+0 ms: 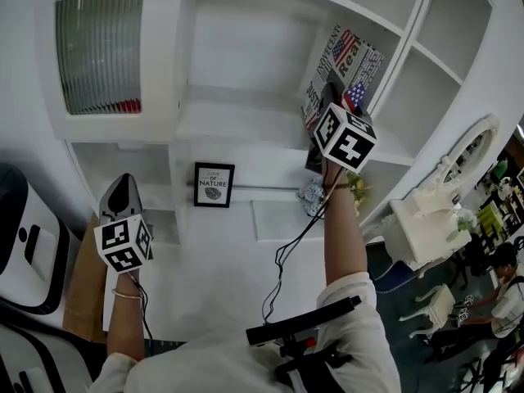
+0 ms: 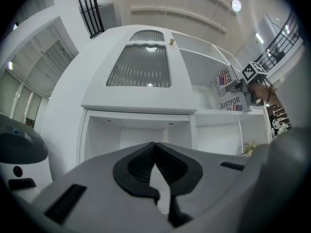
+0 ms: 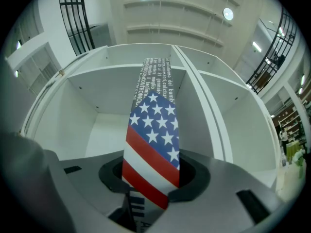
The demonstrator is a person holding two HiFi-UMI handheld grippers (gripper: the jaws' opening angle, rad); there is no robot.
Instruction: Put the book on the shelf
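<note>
The book (image 1: pixel 345 58), with a stars-and-stripes spine and a printed cover, stands upright inside the white shelf's (image 1: pixel 237 117) middle compartment, against its right divider. My right gripper (image 1: pixel 330 95) is shut on the book's lower end. In the right gripper view the flag spine (image 3: pixel 153 130) rises between the jaws of the right gripper (image 3: pixel 153 181) into the open compartment (image 3: pixel 87 110). My left gripper (image 1: pixel 123 185) hangs low at the left, shut and holding nothing. In the left gripper view the left gripper's (image 2: pixel 155 149) pads meet, and the book (image 2: pixel 227 89) shows far right.
A ribbed glass door (image 1: pixel 98 47) closes the upper left compartment. A framed "NATURE" picture (image 1: pixel 214 185) and small flowers (image 1: pixel 313 195) sit on the lower shelf. A white appliance (image 1: pixel 24 236) stands at left. An ornate white mirror table (image 1: pixel 454 178) and a seated person (image 1: pixel 503 289) are at right.
</note>
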